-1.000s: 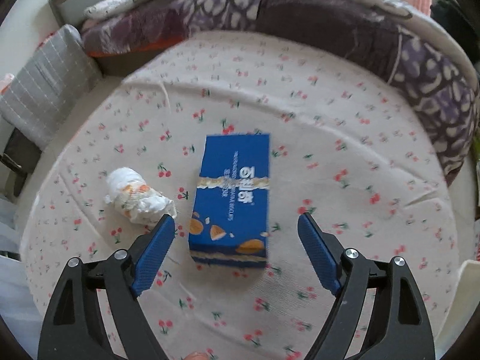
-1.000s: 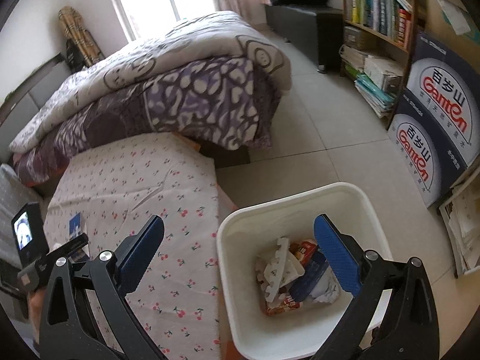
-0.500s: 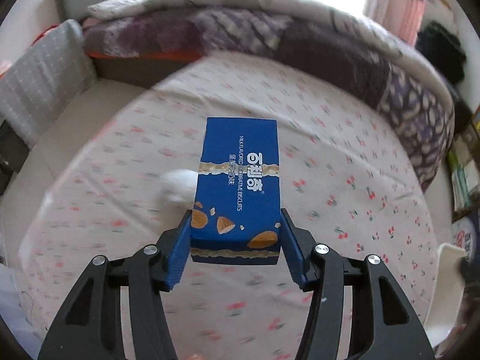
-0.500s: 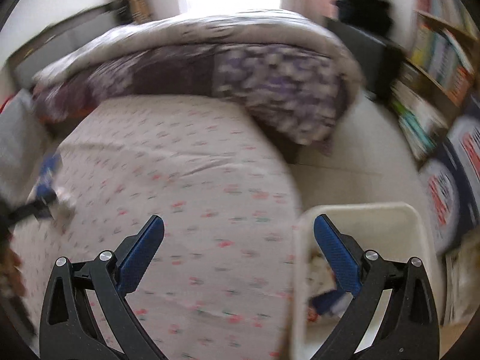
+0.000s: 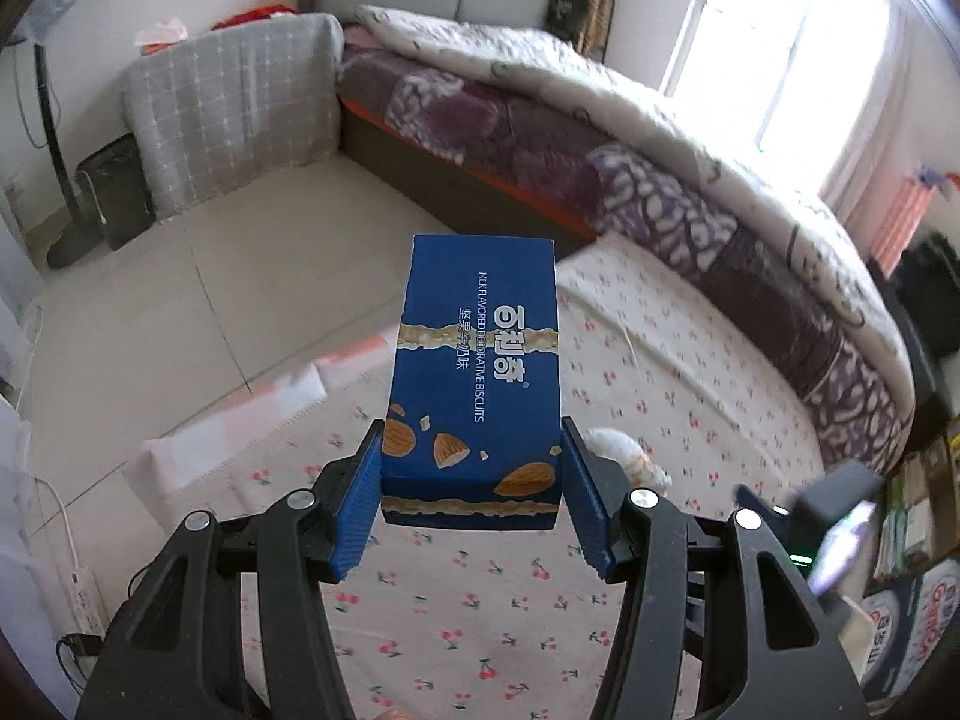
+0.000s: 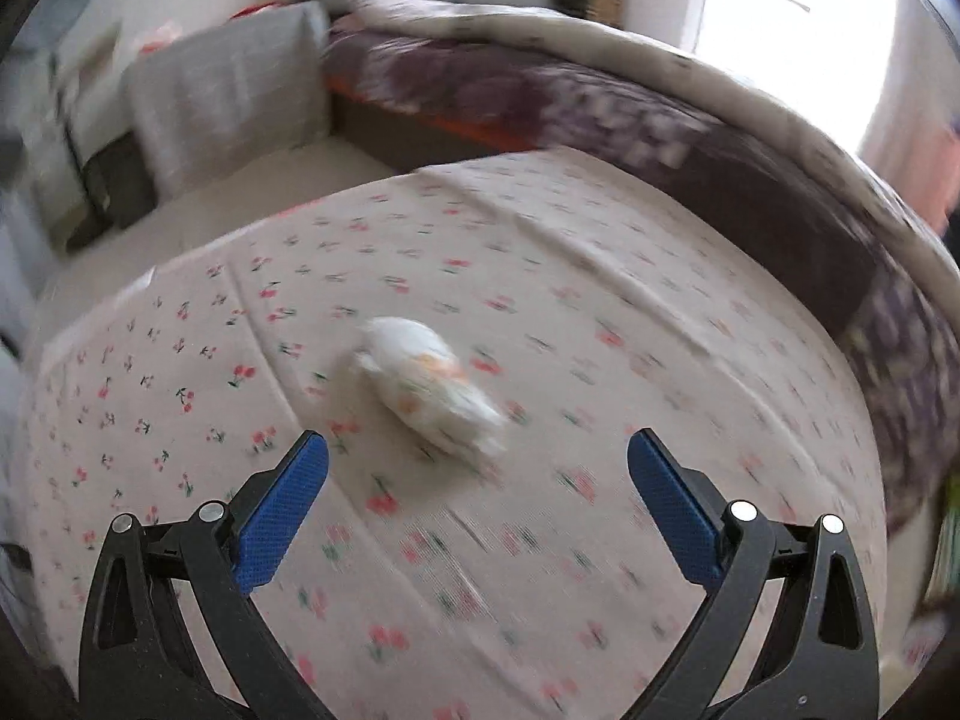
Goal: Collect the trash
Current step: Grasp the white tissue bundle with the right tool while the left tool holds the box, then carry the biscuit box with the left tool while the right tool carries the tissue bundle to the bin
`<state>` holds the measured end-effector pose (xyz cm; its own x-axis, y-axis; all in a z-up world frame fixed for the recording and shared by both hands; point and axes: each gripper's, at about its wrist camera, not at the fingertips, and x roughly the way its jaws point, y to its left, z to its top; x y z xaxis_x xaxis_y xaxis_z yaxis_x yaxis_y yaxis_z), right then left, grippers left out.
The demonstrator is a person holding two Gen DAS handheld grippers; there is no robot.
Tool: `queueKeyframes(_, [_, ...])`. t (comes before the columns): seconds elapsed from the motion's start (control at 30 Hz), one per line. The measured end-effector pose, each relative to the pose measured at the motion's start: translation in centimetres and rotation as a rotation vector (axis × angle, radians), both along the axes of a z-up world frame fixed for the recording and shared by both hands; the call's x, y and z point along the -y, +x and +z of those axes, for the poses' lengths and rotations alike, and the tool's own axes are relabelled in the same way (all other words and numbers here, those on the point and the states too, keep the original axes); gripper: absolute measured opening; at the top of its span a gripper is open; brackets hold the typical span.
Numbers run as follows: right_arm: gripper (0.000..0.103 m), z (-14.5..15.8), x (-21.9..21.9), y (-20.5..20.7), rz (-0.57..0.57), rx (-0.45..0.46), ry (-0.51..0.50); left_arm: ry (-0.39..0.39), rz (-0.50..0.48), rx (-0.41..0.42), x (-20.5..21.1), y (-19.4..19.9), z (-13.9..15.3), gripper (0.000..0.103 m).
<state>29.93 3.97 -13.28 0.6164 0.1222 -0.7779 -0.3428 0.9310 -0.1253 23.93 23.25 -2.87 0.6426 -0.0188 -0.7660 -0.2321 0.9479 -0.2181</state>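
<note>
Left gripper (image 5: 472, 504) clamped on blue biscuit box (image 5: 477, 372), frame centre, raised above cherry-print sheet (image 5: 690, 360). Right gripper (image 6: 477, 504) spread apart; crumpled white wrapper (image 6: 429, 384) lying centre frame on sheet, blurred.

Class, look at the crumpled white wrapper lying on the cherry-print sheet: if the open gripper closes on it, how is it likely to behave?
The crumpled white wrapper looks like thin, bunched film, so it will probably squash and feel very light. Its rounded, lumpy shape on the soft cherry-print sheet suggests it may skid or roll if nudged. The right gripper is open wide, so it must likely close far.
</note>
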Motion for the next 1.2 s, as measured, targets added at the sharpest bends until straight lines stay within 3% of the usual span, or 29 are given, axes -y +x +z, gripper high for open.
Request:
queueKeyframes(0.17, [0.092,-1.4,-2.6,2.4,0.069,-0.028,-0.067,-0.028,0.017,0.012,-2.0,-0.5,0.6,0.055])
queueKeyframes(0.37, [0.045,-2.9,-2.8,3.7,0.045,-0.108,-0.049,-0.03,0.021,0.006,-2.9,-0.7,0.4,0.055])
queueKeyframes(0.57, [0.044,-0.3,-2.4,2.6,-0.045,-0.046,0.032,-0.038,0.048,0.035,-3.5,-1.4,1.1,0.055])
queueKeyframes(0.9, [0.044,6.8,-1.1,-2.3,-0.144,0.12,0.056,-0.003,0.06,0.123,-2.4,-3.2,3.4,0.055])
queueKeyframes(1.2, [0.045,10.4,3.6,-7.5,-0.279,0.158,0.113,0.031,0.017,0.141,0.8,-4.1,3.7,0.055])
